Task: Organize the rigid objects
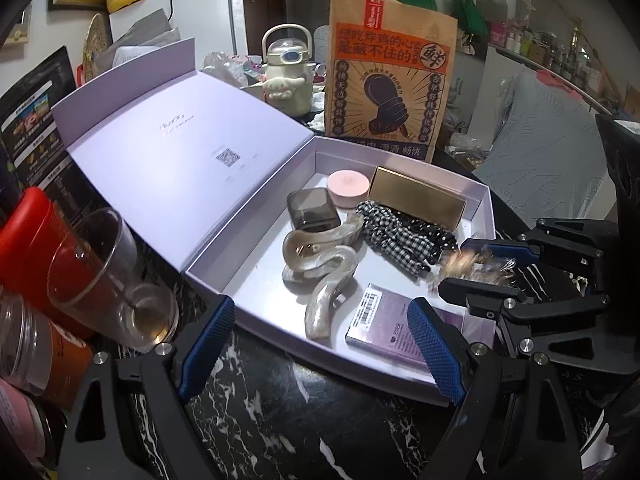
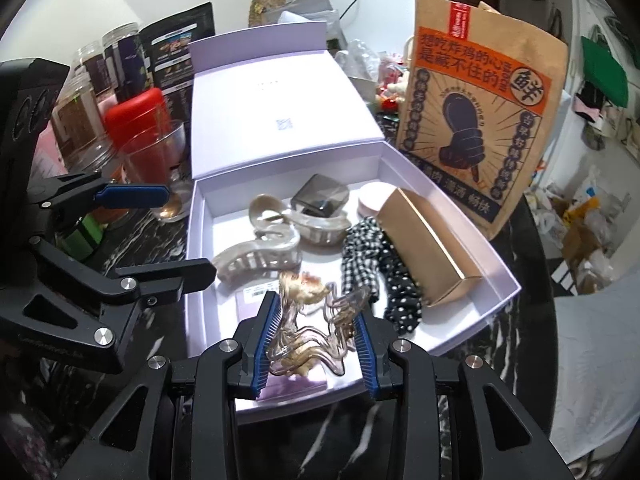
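Note:
An open lilac box lies on the black marble table. It holds two pearly hair claws, a smoky square case, a pink round tin, a gold box, checked and dotted scrunchies and a purple card. My right gripper is shut on a clear amber wavy hair claw over the box's near edge; it also shows in the left wrist view. My left gripper is open and empty at the box's front edge.
A brown paper bag stands behind the box. A drinking glass, a red canister and jars crowd the left side. A cream kettle bottle stands at the back.

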Available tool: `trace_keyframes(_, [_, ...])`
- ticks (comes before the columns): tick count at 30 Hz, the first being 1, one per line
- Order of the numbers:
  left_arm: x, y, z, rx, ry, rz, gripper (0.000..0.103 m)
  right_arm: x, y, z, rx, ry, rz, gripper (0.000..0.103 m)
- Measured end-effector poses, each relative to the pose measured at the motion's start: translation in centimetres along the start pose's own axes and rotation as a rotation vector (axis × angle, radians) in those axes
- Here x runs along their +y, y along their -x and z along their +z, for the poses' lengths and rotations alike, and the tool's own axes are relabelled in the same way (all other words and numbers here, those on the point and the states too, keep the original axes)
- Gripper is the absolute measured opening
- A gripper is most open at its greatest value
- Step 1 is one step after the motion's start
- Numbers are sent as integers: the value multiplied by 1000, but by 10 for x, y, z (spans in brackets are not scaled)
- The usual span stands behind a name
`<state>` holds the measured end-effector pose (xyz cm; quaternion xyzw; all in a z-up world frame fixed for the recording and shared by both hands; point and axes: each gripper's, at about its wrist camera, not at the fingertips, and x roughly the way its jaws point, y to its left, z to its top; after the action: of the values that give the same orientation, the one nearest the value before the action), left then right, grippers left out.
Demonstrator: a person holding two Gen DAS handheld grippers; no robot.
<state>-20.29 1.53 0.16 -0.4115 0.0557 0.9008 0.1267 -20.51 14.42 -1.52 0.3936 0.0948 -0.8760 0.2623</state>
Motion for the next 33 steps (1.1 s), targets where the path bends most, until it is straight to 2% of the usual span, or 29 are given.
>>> trace_keyframes(2, [1, 0, -2, 6, 7, -4, 89, 1, 0, 0, 8, -2, 2, 48])
trace_keyframes(3, [2, -1, -2, 9, 10, -5, 89, 1, 0, -1, 10, -5, 2, 50])
trace_keyframes(18, [-5, 7, 0, -4, 8, -17, 89, -3, 22, -7, 12, -40, -64, 55])
trace_keyframes(21, [-9, 9, 6, -5, -5, -17, 89, -5, 28, -4, 17, -56, -86, 63])
trace_keyframes(25, [-14, 11, 13, 0, -3, -32, 89, -9, 40, -1, 1, -79, -104, 65])
trace_keyframes(29, [-17, 12, 18, 9, 8, -27, 89, -11, 51, 1, -16, -85, -145, 75])
trace_keyframes(33, [-20, 15, 22, 1, 16, -9, 90, -13, 61, 3, -25, -95, -185, 78])
